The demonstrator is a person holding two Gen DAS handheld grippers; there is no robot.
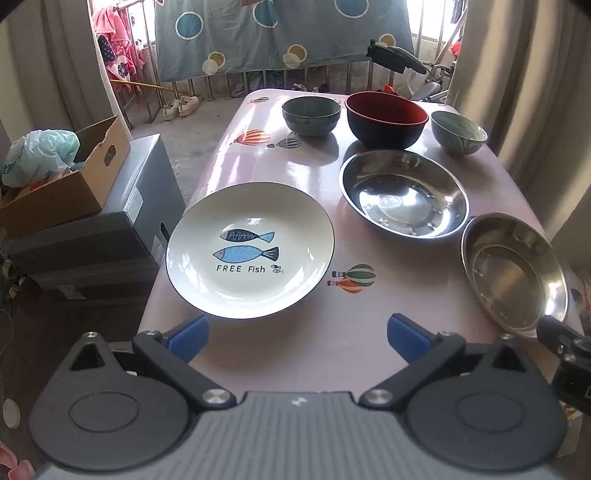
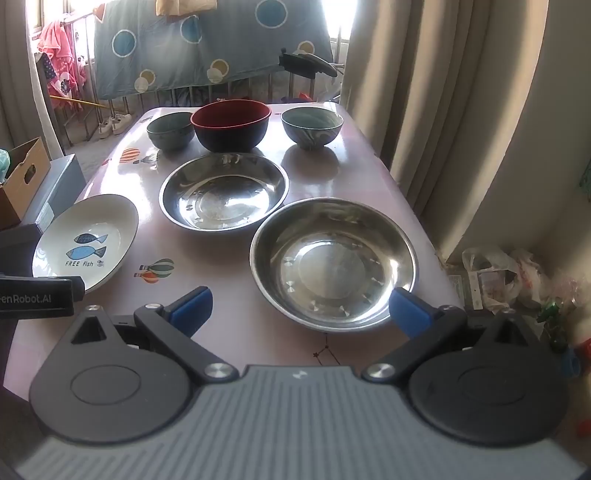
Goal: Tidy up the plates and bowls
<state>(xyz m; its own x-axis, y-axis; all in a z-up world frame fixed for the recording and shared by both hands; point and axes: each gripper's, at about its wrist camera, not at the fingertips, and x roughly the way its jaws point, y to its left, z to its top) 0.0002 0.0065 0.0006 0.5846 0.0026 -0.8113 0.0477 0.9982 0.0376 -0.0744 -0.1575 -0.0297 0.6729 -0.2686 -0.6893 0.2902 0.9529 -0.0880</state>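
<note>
On the pink table [image 1: 332, 332] lies a white plate [image 1: 250, 249] [image 2: 86, 240] printed with two fish, at the near left. Two steel plates sit to its right: a farther one [image 1: 404, 194] [image 2: 224, 192] and a nearer one [image 1: 513, 273] [image 2: 334, 264]. At the far end stand a grey-green bowl [image 1: 311, 115] [image 2: 170, 130], a large red-and-black bowl [image 1: 386, 118] [image 2: 231, 124] and another green bowl [image 1: 458, 132] [image 2: 312, 126]. My left gripper [image 1: 297, 338] hangs open just before the fish plate, with nothing between its jaws. My right gripper [image 2: 300, 308] is open at the near rim of the nearer steel plate.
A cardboard box [image 1: 66, 181] on grey boxes [image 1: 110, 236] stands left of the table. Curtains [image 2: 461, 110] hang to the right, with plastic bags [image 2: 495, 273] on the floor below. A railing with a dotted sheet [image 1: 280, 33] runs behind the table.
</note>
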